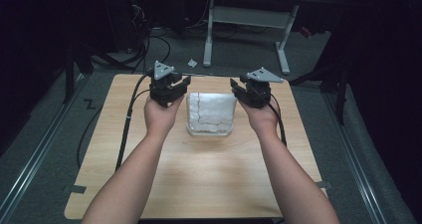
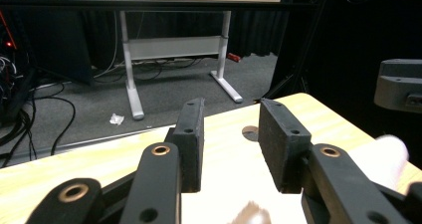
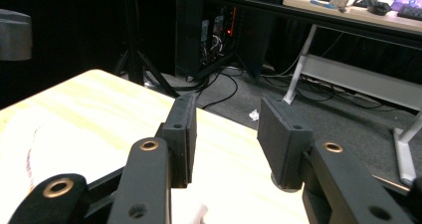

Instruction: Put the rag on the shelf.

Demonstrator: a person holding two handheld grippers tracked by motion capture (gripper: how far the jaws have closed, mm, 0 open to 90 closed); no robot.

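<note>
A folded white cloth point(image 1: 211, 113) with a thin red line lies on the wooden table point(image 1: 199, 169), toward its far side. My left gripper point(image 1: 185, 83) hangs just left of the cloth, held in a hand, jaws open with nothing between them point(image 2: 231, 144). My right gripper point(image 1: 235, 87) hangs just right of the cloth, also open and empty point(image 3: 229, 139). The two grippers face each other across the cloth's far end. A white edge of the cloth point(image 2: 385, 159) shows at the right of the left gripper view and the cloth point(image 3: 30, 149) at the lower left of the right gripper view.
Beyond the table stands a white-legged desk point(image 1: 249, 25) with cables point(image 1: 149, 45) on the grey floor. A crumpled scrap of paper point(image 1: 192, 62) lies on the floor past the table's far edge. Dark stands flank both sides. The near half of the table is bare wood.
</note>
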